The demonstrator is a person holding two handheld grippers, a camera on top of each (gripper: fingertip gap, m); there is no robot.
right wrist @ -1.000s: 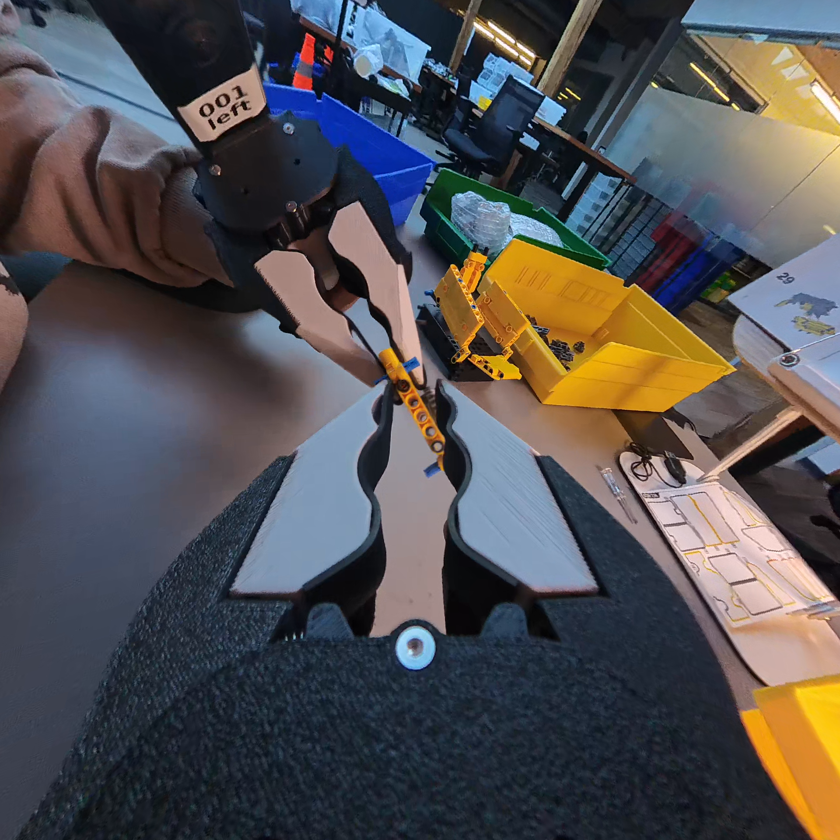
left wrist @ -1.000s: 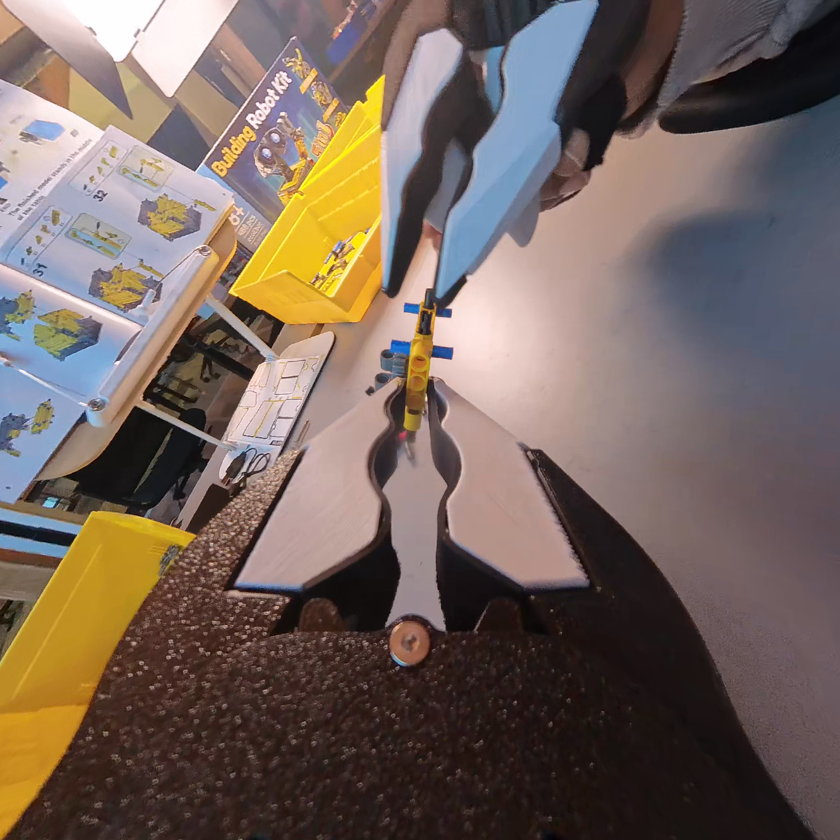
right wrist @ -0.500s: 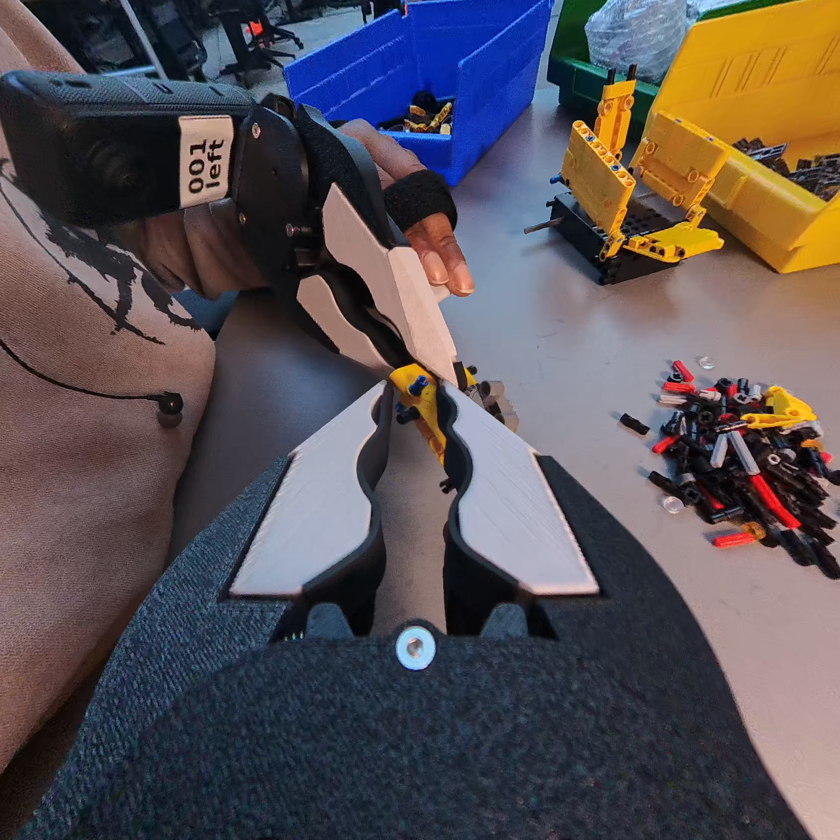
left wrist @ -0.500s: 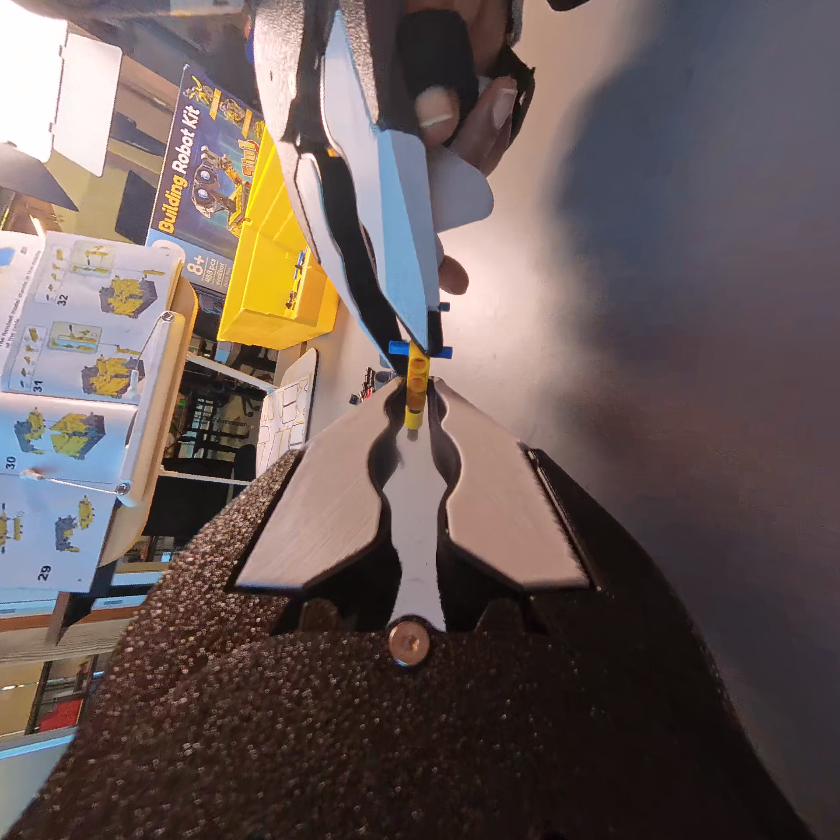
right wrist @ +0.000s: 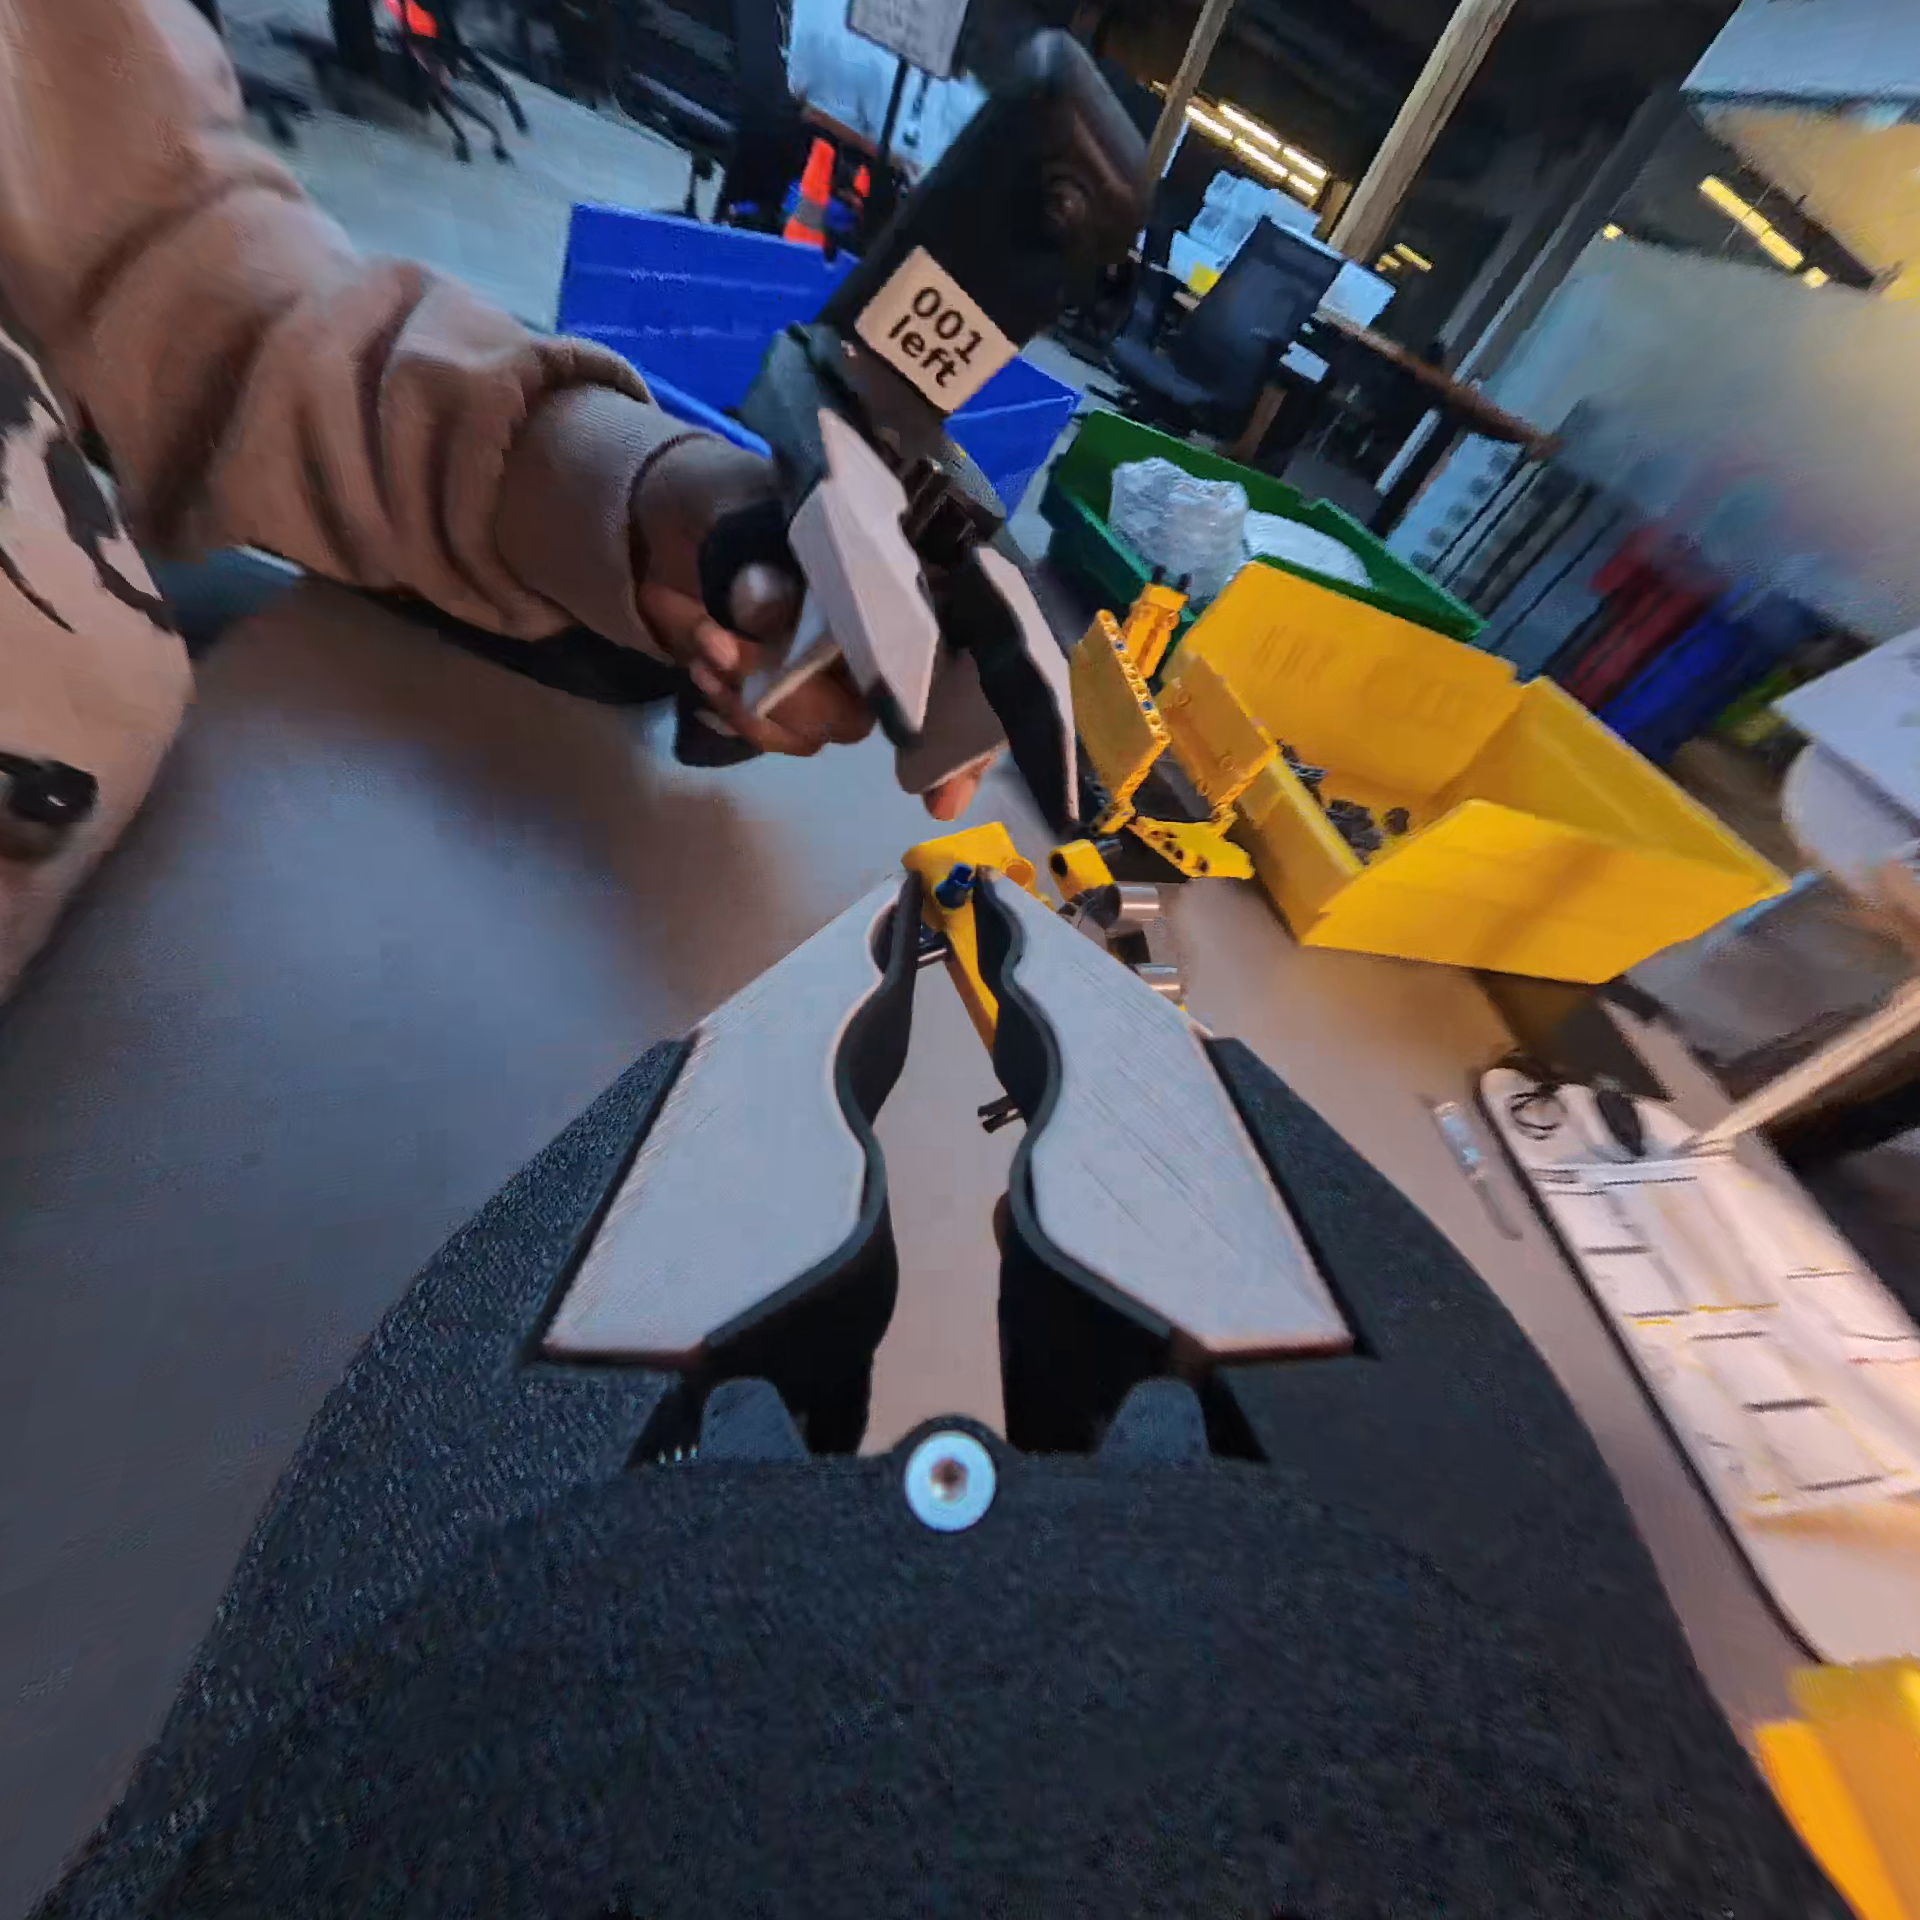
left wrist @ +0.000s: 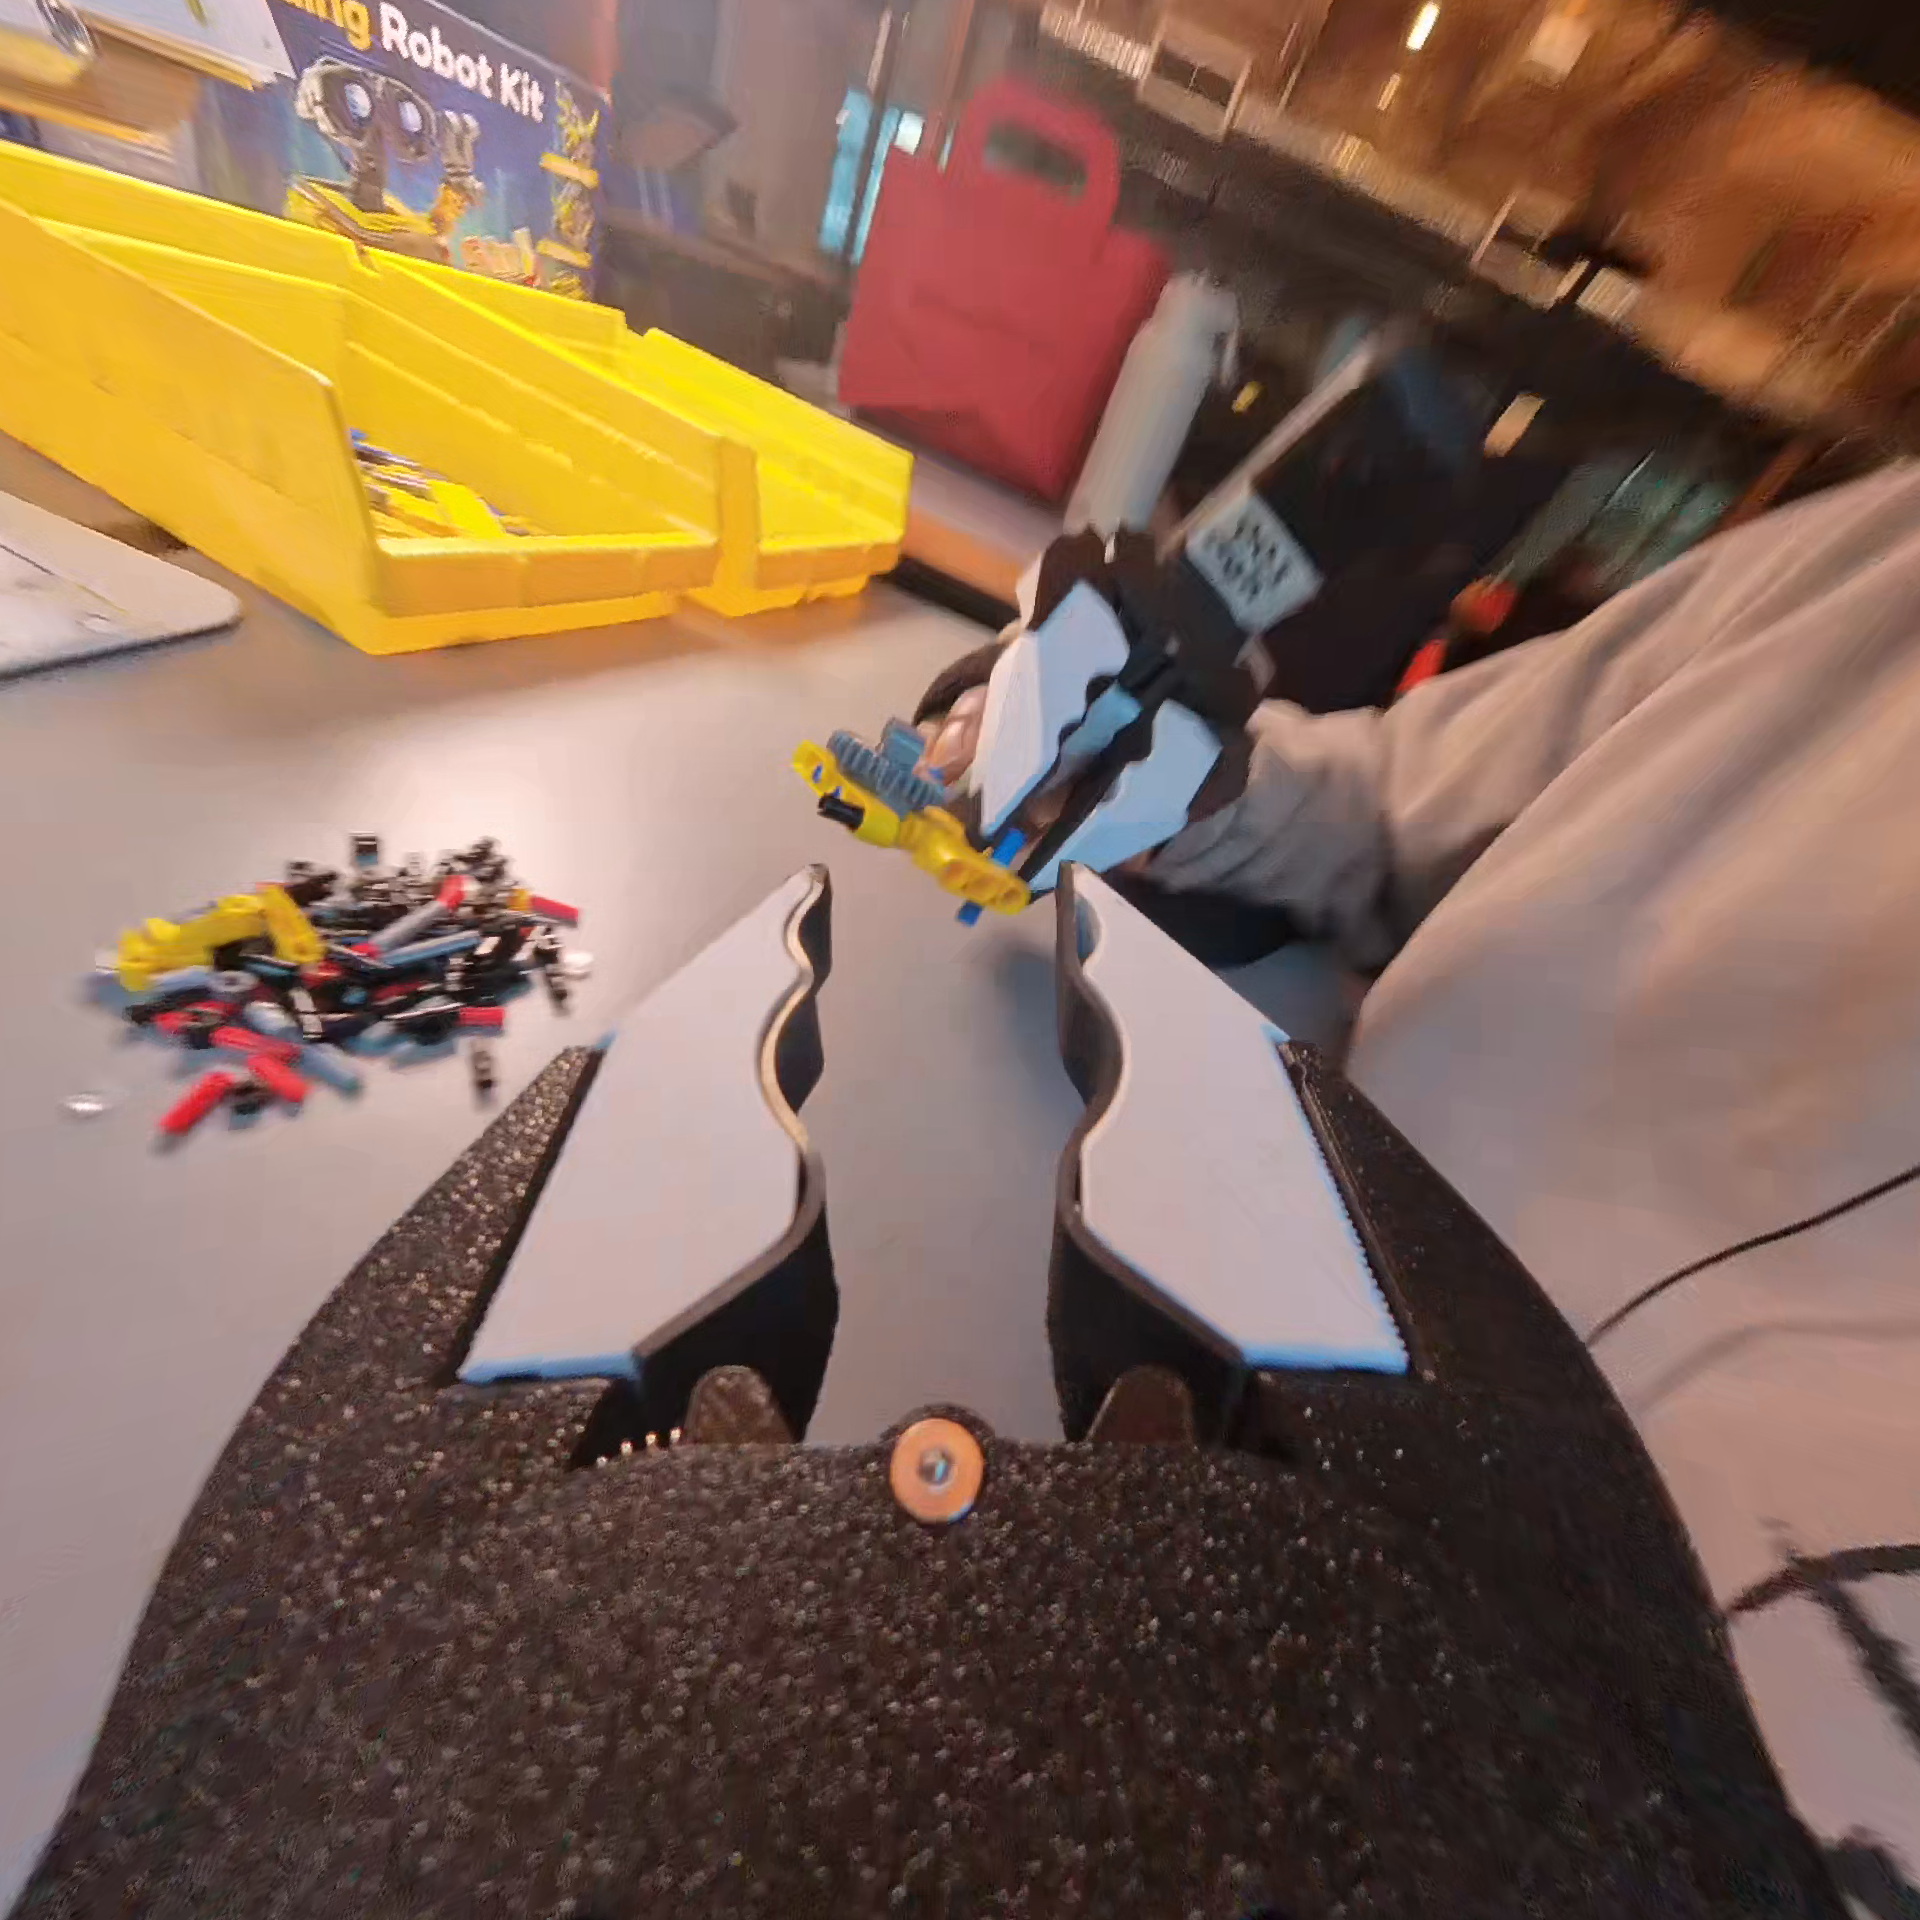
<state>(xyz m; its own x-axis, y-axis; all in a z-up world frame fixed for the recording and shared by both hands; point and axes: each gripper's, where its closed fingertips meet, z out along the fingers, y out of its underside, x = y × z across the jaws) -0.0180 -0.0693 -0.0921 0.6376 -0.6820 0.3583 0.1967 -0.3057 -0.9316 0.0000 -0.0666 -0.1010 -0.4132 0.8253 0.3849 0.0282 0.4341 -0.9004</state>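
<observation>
My right gripper (right wrist: 948,888) is shut on a small yellow beam assembly (right wrist: 961,920) with blue pins and holds it above the table. In the left wrist view the same assembly (left wrist: 904,821) carries a grey gear and sticks out of the right gripper (left wrist: 1016,854). My left gripper (left wrist: 945,894) is open and empty, with its tips just short of the assembly. In the right wrist view the left gripper (right wrist: 987,769) hangs open just above and behind the assembly, apart from it.
A pile of small red, black and grey parts (left wrist: 332,966) lies on the grey table (left wrist: 623,748). Yellow bins (left wrist: 468,468), a kit box (left wrist: 447,125) and a red bag (left wrist: 987,291) stand behind. A yellow bin (right wrist: 1455,790), a partly built yellow model (right wrist: 1132,707), a green bin (right wrist: 1247,509), a blue bin (right wrist: 696,291) and a printed sheet (right wrist: 1714,1382) show in the right wrist view. The tips of both grippers are at nearly the same place. From the left gripper's tips to the partly built yellow model (right wrist: 1132,707) is close to 15 cm.
My left gripper has opened, let go of the yellow assembly and drawn back from it. My right gripper keeps hold of the assembly. Both views have swung round.
</observation>
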